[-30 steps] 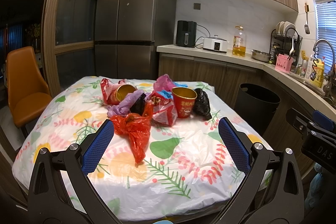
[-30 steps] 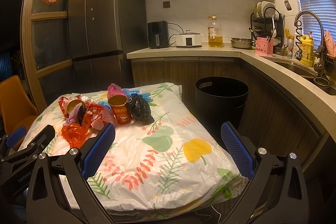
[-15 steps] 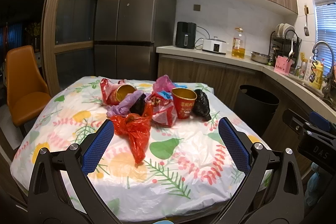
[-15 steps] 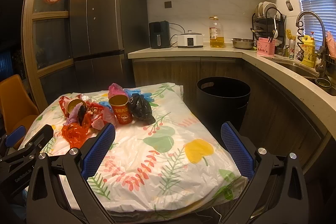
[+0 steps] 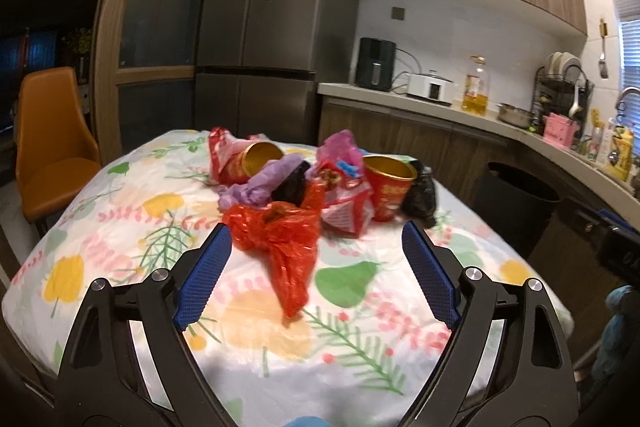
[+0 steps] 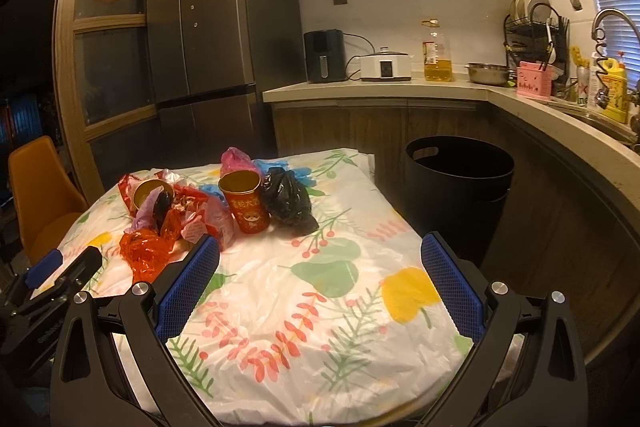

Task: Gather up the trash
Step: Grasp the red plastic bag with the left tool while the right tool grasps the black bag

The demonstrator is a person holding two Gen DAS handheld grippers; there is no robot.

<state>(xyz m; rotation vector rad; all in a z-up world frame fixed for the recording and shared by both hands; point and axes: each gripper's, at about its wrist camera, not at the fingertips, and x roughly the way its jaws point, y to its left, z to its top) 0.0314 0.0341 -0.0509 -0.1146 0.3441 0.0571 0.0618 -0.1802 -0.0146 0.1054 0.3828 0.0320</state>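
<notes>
The left gripper (image 5: 316, 259), jaws apart and just narrowing, frames a crumpled red plastic bag (image 5: 282, 239) without touching it. The right gripper (image 6: 320, 283), jaws apart, holds nothing above the floral plastic tablecloth (image 6: 320, 307).

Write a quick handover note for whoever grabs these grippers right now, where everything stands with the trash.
Left gripper: open, holding nothing, jaws just been closing a little, red bag lies ahead between them.
Right gripper: open, holding nothing, over bare tablecloth.
Trash sits in one pile on the table: red bag nearest, tipped cup, upright cup, black bag, plus purple and pink bags.
Bin stands on the floor past the table's far right corner.
Done: nothing collected that shows.
Left: move the whole pile to the bin, probably the red bag first.
</notes>
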